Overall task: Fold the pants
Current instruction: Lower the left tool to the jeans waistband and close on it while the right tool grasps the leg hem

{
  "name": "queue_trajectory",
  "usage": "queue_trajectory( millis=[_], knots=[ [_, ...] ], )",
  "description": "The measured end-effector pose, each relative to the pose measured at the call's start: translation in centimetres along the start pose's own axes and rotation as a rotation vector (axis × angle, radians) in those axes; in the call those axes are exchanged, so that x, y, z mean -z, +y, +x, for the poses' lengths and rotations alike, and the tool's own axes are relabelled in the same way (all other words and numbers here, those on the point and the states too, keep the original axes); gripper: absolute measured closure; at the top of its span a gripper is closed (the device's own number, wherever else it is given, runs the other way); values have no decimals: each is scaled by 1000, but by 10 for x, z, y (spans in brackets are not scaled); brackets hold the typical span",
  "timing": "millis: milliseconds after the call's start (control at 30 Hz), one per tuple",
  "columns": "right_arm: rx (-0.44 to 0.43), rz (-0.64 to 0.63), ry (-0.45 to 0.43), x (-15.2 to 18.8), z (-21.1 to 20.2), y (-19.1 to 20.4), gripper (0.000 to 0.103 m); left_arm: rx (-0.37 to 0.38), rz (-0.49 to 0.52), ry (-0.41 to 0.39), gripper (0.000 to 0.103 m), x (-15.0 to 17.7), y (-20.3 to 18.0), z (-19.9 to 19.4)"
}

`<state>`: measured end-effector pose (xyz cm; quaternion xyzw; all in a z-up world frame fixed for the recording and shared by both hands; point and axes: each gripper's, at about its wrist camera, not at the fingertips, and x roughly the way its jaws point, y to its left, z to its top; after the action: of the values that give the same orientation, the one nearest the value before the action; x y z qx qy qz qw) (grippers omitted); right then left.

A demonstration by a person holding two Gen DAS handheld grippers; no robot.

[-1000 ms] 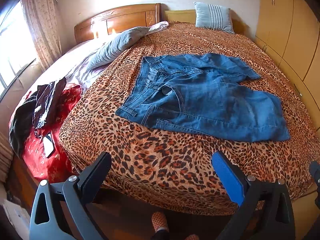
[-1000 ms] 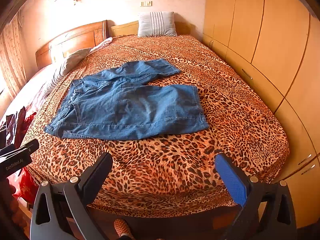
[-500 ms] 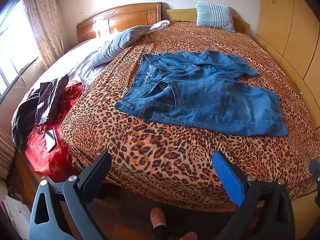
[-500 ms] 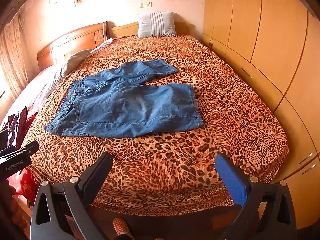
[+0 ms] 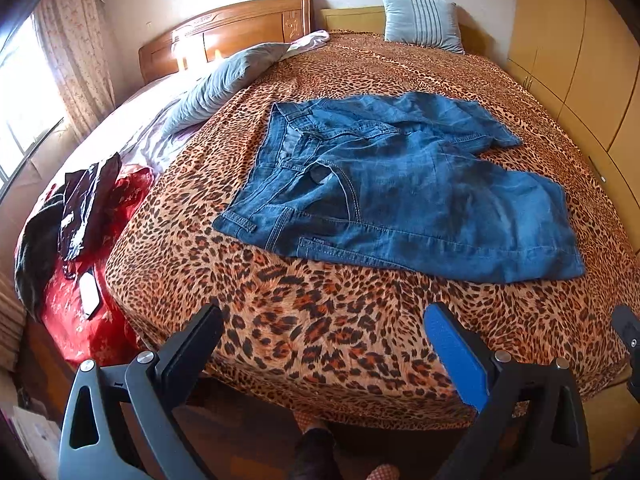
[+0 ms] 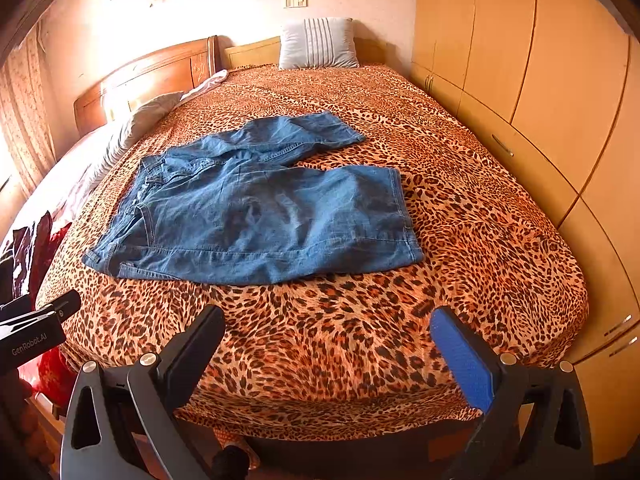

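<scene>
denim shorts [image 5: 400, 184] lie spread on the leopard-print bed cover [image 5: 320, 320], waistband toward the bed's left edge, legs toward the wardrobe [image 6: 540, 80] side. near leg lies flat, hem straight, just short of the foot edge. far leg is rumpled and angles off toward the headboard [image 5: 224, 36]; the two legs split apart at the hems. fly and front pocket face up, a belt loop shows at the near waist corner. faint pale creases across the near leg.

my left gripper [image 5: 322, 344] is released, fingers wide apart, hovering over the foot edge of the bed, not touching cloth. my right gripper [image 6: 326, 346] is likewise wide open over the foot edge, apart from the shorts [image 6: 256, 208].

open room: a bare strip of cover runs between the near leg and the foot edge; a wider bare area lies on the wardrobe side and up toward the striped pillow [image 6: 318, 42]. left edge is crowded: grey pillow [image 5: 224, 80], red cloth [image 5: 76, 292] with dark garments [image 5: 80, 200] on it.
</scene>
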<state>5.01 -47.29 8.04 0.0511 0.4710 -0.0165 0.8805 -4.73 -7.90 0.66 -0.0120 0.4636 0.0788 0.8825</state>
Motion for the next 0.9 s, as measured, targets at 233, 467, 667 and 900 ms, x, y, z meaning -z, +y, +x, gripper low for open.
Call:
queue_trajectory(
  millis=[233, 467, 667, 900],
  knots=[
    [47, 21, 48, -42, 44, 43, 0, 43, 54, 22, 1, -55, 27, 61],
    [89, 44, 97, -100, 87, 67, 0, 60, 61, 122, 1, -130, 65, 139],
    [75, 104, 92, -197, 135, 27, 0, 104, -5, 286, 1, -233, 93, 225],
    [34, 4, 153, -300, 247, -19, 1, 159, -208, 459, 2, -311, 128, 328]
  ],
)
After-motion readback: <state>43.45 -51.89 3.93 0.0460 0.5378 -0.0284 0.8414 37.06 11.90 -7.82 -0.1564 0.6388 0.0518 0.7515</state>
